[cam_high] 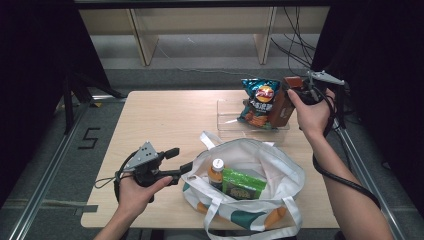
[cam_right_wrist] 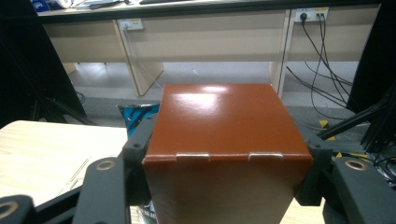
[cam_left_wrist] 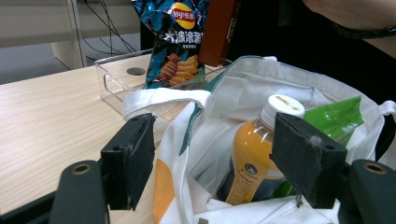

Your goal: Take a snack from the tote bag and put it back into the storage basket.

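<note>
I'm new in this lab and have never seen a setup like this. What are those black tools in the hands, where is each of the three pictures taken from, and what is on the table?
There is no robot here: a person holds a hand-operated two-jaw gripper in each hand. The high view looks down from above the person's side of the wooden table. The other two pictures come from small cameras that ride on the grippers and look along their black jaws.

The right gripper is closed on a brown box, held up beside a blue chip bag that stands in a clear tray. The left gripper is open, its jaws on either side of the rim of a white tote bag, not pinching it. Inside the bag are an orange drink bottle with a white cap and a green packet.
</note>
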Motion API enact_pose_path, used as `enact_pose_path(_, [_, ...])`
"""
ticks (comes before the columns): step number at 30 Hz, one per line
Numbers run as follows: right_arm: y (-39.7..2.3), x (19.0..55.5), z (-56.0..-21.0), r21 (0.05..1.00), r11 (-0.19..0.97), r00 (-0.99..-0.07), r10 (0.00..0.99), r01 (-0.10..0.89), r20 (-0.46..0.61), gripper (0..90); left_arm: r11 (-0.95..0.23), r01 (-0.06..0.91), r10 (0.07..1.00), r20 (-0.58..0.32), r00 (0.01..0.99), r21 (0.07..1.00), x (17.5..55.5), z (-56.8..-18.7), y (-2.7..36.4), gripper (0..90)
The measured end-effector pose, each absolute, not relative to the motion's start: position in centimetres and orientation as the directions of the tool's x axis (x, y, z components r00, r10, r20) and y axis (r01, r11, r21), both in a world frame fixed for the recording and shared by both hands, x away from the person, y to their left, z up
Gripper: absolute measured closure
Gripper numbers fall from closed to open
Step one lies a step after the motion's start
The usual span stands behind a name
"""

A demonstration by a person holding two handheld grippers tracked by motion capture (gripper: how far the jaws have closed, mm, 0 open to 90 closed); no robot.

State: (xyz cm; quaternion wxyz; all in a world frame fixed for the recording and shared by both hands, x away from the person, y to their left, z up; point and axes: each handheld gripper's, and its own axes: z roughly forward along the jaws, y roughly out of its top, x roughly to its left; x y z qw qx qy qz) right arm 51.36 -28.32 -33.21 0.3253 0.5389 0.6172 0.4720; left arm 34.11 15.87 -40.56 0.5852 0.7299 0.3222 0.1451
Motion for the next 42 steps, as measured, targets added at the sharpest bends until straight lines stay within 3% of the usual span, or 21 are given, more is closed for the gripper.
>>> enact_pose_path(23, [-27.7,51.4,-34.3,0.92,-0.033,-0.141,0.986,0.391,0.095,39.7,-0.111,0.302,0.637,-0.166,0.753,0.947,34.2,-40.7,15.7,29.7])
enact_pose_path(42, [-27.7,52.4,-34.0,0.892,-0.014,-0.149,0.985,0.452,0.091,39.5,-0.111,0.301,0.628,-0.168,0.76,0.947,34.3,-40.8,15.6,29.7])
